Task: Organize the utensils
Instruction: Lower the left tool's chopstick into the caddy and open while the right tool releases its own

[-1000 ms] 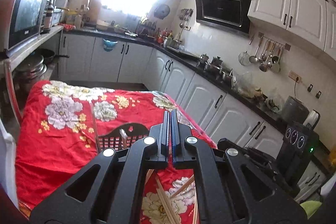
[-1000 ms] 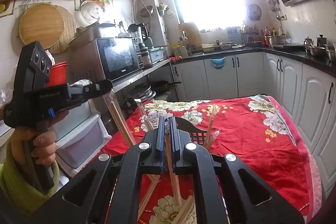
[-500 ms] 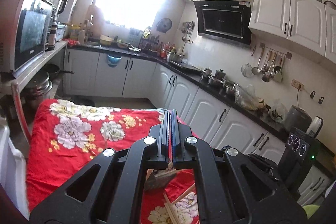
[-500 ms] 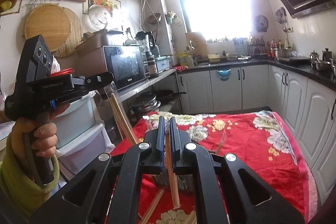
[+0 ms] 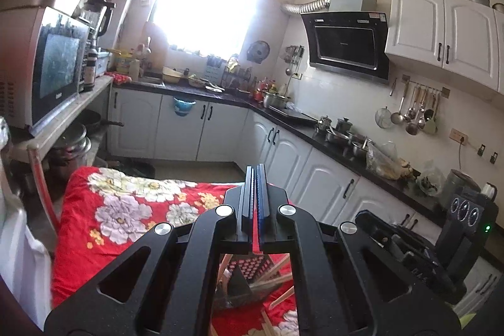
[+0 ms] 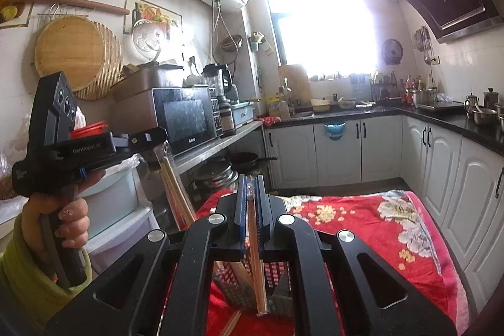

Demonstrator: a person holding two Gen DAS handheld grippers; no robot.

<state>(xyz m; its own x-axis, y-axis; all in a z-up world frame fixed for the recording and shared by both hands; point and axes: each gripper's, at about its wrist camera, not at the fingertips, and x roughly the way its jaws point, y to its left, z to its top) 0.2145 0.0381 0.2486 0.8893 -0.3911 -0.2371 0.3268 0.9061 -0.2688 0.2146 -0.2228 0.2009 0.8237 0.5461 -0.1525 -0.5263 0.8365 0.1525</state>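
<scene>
While the bench (image 6: 378, 229) under its red flowered cloth (image 5: 104, 229) fills the lower part of both views, a dark perforated basket (image 6: 274, 273) stands on it with loose chopsticks (image 5: 280, 299) lying beside it. Right tongs (image 6: 251, 203) are clenched on a wrapped pair of chopsticks (image 6: 255, 273) hanging over the basket. Left tongs (image 6: 159, 140), gripped by a hand (image 6: 67, 216), pinch another wrapped pair (image 6: 176, 194) that slants down towards the bench.

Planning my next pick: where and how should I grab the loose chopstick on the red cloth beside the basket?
Grip the loose chopstick mid-shaft, probably from straight above with the jaws across its length: it lies flat and thin on the red cloth.
</scene>
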